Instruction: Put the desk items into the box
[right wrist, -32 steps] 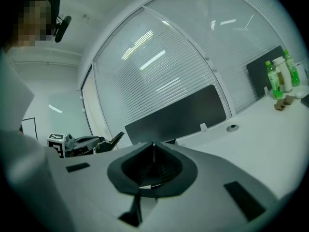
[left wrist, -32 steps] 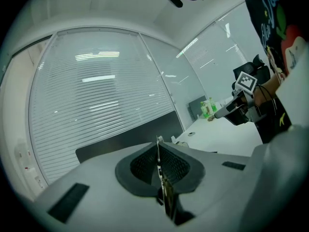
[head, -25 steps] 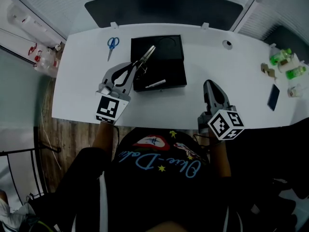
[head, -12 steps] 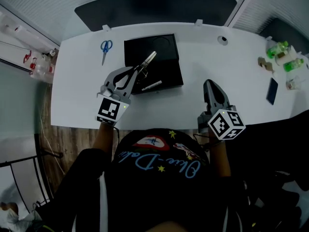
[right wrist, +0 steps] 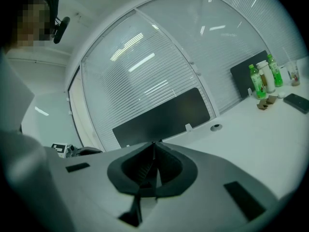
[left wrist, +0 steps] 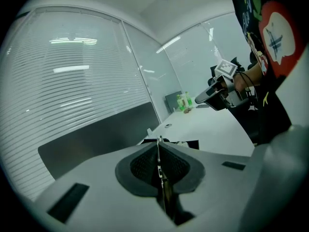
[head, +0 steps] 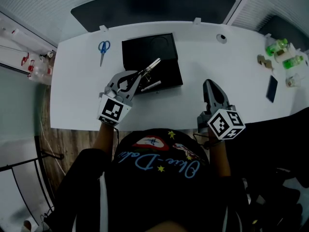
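Note:
A black open box point(head: 149, 52) lies on the white desk point(head: 217, 66). A white pen point(head: 152, 85) rests in the box near its front edge. My left gripper point(head: 136, 76) is shut on a thin silvery metal strip point(head: 151, 66) that slants out over the box's front half. In the left gripper view the strip point(left wrist: 159, 158) shows edge-on between the pads, with the box point(left wrist: 186, 143) just beyond. Blue scissors point(head: 103, 49) lie left of the box. My right gripper point(head: 209, 84) hovers over the desk's near right part, shut and empty; its pads point(right wrist: 145, 170) meet.
Green bottles point(head: 279, 48), small items and a dark phone point(head: 272, 89) sit at the desk's right end. A round cable hole point(head: 221, 38) is behind the right gripper. A dark panel point(head: 154, 7) runs behind the desk's far edge.
My left gripper has sunk and drawn a little toward the box's front edge, the metal strip still in it. The right gripper has stayed where it was.

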`<state>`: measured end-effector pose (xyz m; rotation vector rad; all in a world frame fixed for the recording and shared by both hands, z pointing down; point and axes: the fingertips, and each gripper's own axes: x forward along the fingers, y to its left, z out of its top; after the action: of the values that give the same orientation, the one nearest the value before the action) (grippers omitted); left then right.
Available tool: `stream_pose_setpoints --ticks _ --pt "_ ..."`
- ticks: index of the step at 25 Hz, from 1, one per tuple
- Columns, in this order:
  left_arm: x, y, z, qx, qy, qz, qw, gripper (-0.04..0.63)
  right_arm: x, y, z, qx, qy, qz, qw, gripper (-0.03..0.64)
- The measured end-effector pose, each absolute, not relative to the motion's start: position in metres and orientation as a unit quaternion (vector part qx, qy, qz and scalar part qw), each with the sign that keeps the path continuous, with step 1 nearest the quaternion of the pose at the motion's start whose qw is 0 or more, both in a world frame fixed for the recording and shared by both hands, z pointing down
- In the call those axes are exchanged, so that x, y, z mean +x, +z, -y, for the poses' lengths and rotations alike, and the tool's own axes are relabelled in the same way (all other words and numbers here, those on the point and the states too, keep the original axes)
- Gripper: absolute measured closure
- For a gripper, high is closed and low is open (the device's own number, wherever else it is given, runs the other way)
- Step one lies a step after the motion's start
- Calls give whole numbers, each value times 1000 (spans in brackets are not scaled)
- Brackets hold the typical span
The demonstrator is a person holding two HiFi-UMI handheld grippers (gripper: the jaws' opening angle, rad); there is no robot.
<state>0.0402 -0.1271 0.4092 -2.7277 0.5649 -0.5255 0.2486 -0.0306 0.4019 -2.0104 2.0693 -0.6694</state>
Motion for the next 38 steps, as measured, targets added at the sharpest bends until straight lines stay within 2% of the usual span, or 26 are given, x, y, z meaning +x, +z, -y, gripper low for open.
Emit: stream_pose_setpoints --ticks 18,38 --pt "45 441 122 -950 -225 -156 149 580 249 409 26 -680 -236 -688 91 595" --pt "68 456 124 -940 -256 -119 192 580 262 414 19 -692 -243 -674 88 595"
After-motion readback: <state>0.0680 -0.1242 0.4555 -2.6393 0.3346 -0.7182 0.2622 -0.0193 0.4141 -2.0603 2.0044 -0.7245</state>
